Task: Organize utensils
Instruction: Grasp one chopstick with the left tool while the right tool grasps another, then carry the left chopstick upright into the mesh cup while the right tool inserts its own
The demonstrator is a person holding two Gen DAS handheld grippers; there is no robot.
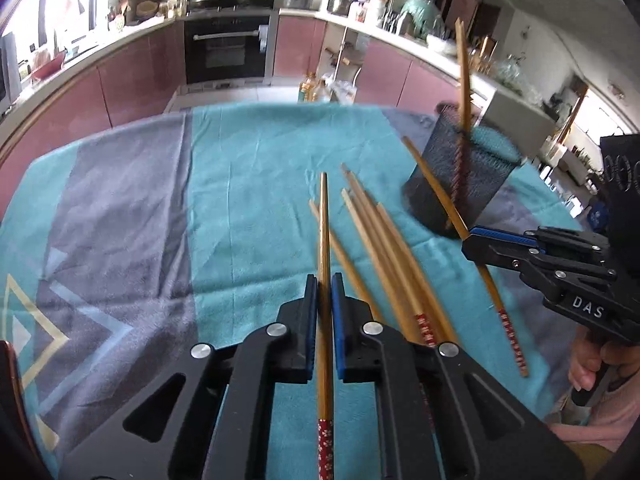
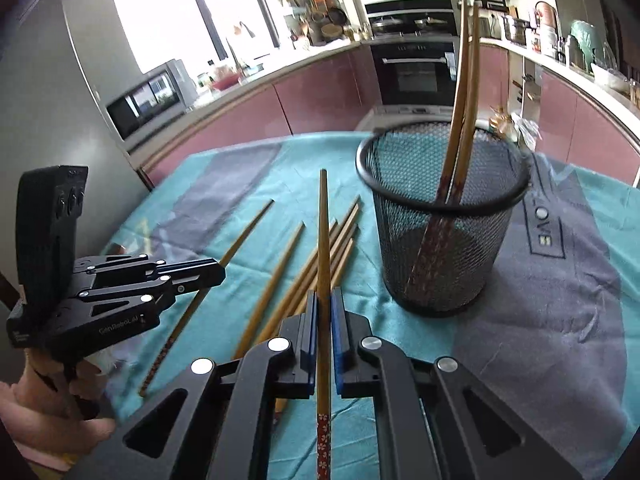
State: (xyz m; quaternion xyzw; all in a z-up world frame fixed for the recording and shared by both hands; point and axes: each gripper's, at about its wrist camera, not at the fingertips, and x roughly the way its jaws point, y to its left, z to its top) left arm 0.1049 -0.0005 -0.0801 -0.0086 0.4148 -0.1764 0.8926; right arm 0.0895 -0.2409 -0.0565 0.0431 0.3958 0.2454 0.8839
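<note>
Right wrist view: black round wire-mesh cup [image 2: 444,216] stands upright on the teal and grey patterned cloth [image 2: 540,320] covering the surface. Inside the cup are two wooden chopsticks with red patterned ends [image 2: 460,128], red ends down at the cup's bottom, plain tips leaning out above the rim. Nothing else visible in the cup.

Right tongs [image 2: 324,320] are clamped narrow on one wooden chopstick with a red floral end [image 2: 323,240], the plain tip pointing forward, the red end back toward the camera. It sits just left of the cup, raised off the cloth.

Loose wooden chopsticks [image 2: 320,256] lie in a rough fan on the cloth, left of the cup, not touching it as far as can be told.

Left tongs [image 1: 325,312] are pinched tight on another wooden chopstick with a red floral end [image 1: 325,240], same orientation, above the loose pile [image 1: 384,248]. In the left wrist view the cup [image 1: 460,176] is at upper right, blurred; only one stick can be made out rising from it. The other tongs' chopstick [image 1: 496,304] crosses in front of it.

A person's hand [image 1: 588,368] grips the right handle.
</note>
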